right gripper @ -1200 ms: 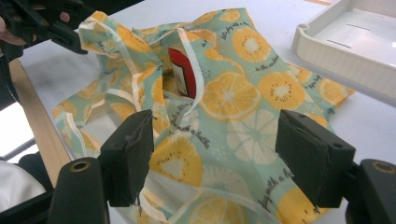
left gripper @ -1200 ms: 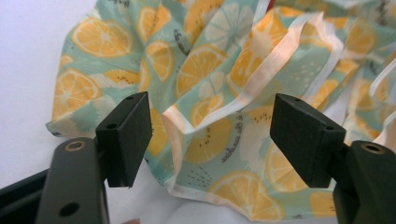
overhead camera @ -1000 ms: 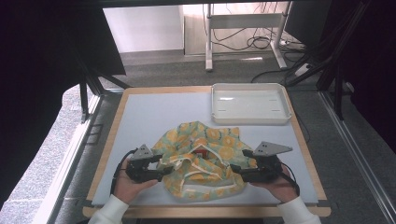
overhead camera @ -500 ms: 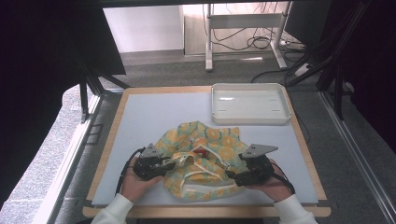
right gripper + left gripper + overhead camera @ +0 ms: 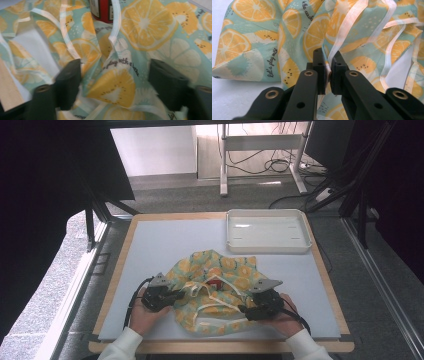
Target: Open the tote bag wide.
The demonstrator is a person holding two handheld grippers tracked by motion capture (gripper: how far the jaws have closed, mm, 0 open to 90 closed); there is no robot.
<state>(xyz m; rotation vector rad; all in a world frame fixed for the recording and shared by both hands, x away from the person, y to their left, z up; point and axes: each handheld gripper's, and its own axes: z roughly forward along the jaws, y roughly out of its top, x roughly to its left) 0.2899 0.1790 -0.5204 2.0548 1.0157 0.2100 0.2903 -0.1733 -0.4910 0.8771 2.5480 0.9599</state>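
Orange-print cloth (image 5: 215, 292) heaped at the table's (image 5: 165, 245) near edge, toward 6 o'clock from the white tray (image 5: 267, 231); left gripper (image 5: 327, 71) pinched shut on its white-trimmed hem; right gripper (image 5: 112, 82) spread wide, straddling a raised fold at 12 o'clock, nothing gripped; red object (image 5: 101, 10), possibly a can, beyond.
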